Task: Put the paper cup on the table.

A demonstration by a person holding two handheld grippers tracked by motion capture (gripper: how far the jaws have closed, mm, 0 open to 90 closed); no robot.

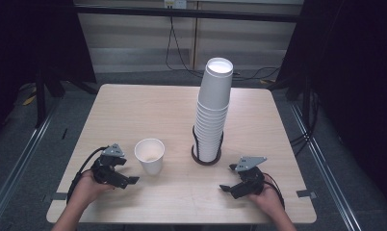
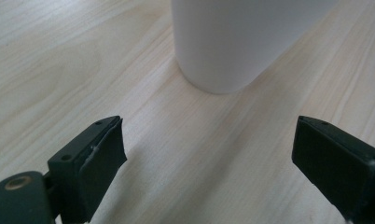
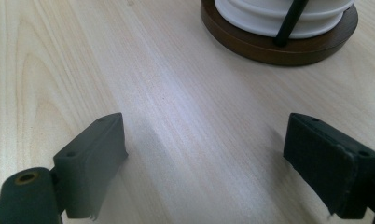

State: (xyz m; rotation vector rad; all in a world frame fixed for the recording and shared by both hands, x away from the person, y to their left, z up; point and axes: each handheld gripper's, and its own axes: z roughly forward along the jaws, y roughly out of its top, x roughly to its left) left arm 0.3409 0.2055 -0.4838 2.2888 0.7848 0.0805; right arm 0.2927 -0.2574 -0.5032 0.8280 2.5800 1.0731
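Observation:
A single white paper cup [image 1: 149,155] stands upright on the wooden table [image 1: 134,110], left of centre. My left gripper [image 1: 132,181] lies low just left of it, jaws open and empty; in the left gripper view the cup's base [image 2: 232,42] stands a short way ahead of the open gripper [image 2: 213,158]. A tall stack of white cups [image 1: 212,110] rises from a round dark wooden holder [image 1: 206,158]. My right gripper [image 1: 224,188] rests to the right of the holder, open and empty. The right gripper view shows the holder's base [image 3: 279,49] ahead of the gripper [image 3: 206,161].
Black cables hang at the wall behind the table. Dark frame posts stand at both back corners. Bare wood lies between the two grippers along the front edge.

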